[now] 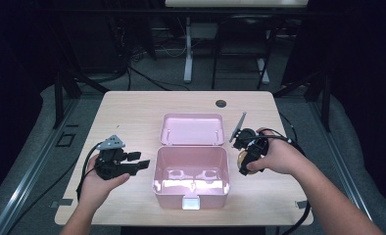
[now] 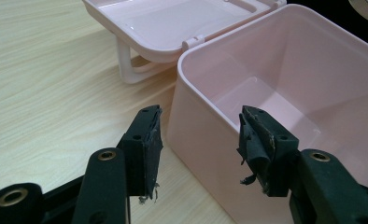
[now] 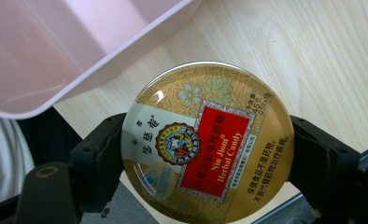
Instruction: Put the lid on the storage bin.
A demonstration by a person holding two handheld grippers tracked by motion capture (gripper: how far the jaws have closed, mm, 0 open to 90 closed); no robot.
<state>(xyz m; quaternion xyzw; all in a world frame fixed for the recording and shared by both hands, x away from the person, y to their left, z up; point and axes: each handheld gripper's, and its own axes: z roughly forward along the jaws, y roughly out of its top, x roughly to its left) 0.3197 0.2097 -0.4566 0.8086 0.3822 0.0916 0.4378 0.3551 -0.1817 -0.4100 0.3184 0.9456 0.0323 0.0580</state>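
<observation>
A pink plastic box (image 1: 191, 191) stands open at the table's middle, its lid (image 1: 192, 129) laid back behind it. My left gripper (image 1: 141, 163) rests at the box's left wall, jaws open and empty; in the left gripper view the box corner (image 2: 205, 130) lies between the fingers (image 2: 145, 149). My right gripper (image 1: 243, 159) is to the right of the box, shut on a round gold candy tin (image 3: 205, 144) with a red label. The tin (image 1: 242, 157) shows as a small gold disc by the hand. In the right gripper view the box rim (image 3: 102, 56) lies up left.
The wooden table (image 1: 127, 112) has a dark round hole (image 1: 221, 103) at the back. Cables trail from both grippers. Beyond the table stand dark desk legs and a grey floor (image 1: 152, 78).
</observation>
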